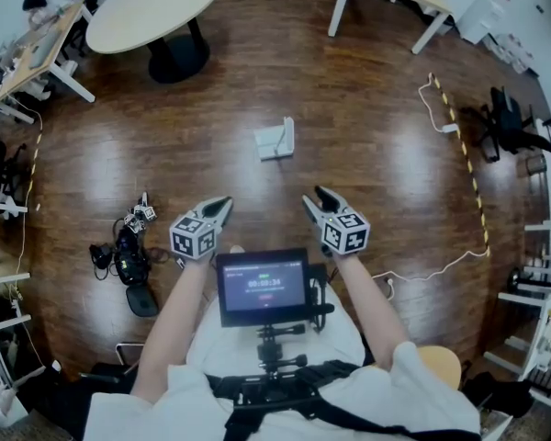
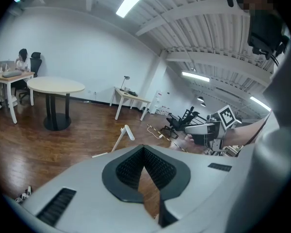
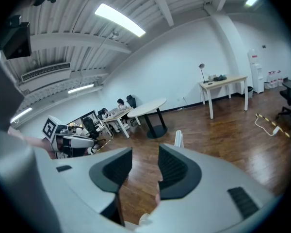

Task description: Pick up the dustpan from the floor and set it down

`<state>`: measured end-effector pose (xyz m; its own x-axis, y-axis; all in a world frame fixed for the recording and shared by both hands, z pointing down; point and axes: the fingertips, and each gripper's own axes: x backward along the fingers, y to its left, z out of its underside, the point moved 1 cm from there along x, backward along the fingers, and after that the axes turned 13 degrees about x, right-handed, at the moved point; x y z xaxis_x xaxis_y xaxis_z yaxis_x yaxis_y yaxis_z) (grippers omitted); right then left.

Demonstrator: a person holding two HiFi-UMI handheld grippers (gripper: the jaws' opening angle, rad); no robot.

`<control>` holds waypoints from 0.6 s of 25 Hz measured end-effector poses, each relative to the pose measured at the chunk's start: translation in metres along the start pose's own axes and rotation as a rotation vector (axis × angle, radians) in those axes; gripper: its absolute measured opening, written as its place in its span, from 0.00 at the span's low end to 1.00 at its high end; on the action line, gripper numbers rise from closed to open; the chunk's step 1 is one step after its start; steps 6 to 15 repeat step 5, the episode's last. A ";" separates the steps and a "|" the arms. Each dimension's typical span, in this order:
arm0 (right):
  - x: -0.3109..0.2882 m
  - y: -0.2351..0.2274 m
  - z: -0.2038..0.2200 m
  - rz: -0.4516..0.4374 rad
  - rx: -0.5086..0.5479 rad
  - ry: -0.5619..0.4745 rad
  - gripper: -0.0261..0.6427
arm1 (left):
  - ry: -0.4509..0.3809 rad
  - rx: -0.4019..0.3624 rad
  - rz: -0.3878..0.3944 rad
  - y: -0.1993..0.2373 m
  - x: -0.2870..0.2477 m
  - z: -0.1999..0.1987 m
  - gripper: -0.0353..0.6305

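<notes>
Left tongs point(image 2: 143, 149) closed | right tongs point(image 3: 145, 152) apart, empty | dustpan point(image 1: 275, 141) handle points up

White dustpan point(image 1: 275, 141), glossy dark-brown wood floor point(image 1: 367, 154), cream table point(image 1: 151, 7), yellow-and-black striped tape point(image 1: 471, 175), white shirt point(image 1: 165, 404)

Floor point(image 1: 367, 145) lies open ahead, right up to the dustpan point(image 1: 276, 140). Round table point(image 1: 151, 7) stands well beyond at left. Gear pile point(image 1: 127, 255) low left, taped cable point(image 1: 466, 159) along the right.

Round table point(image 1: 151, 7) on wooden floor point(image 1: 367, 108); black gear pile point(image 1: 124, 255) left, striped tape point(image 1: 474, 186) right
</notes>
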<state>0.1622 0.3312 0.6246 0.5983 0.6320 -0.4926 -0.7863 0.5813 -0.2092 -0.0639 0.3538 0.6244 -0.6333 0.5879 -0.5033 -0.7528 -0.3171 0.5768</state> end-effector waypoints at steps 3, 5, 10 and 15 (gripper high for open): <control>-0.004 0.009 0.005 -0.009 0.003 0.013 0.31 | 0.005 0.024 0.005 0.003 0.003 0.007 0.05; -0.007 0.016 0.008 -0.019 0.002 0.021 0.31 | 0.009 0.038 0.007 0.005 0.007 0.010 0.05; -0.007 0.016 0.008 -0.019 0.002 0.021 0.31 | 0.009 0.038 0.007 0.005 0.007 0.010 0.05; -0.007 0.016 0.008 -0.019 0.002 0.021 0.31 | 0.009 0.038 0.007 0.005 0.007 0.010 0.05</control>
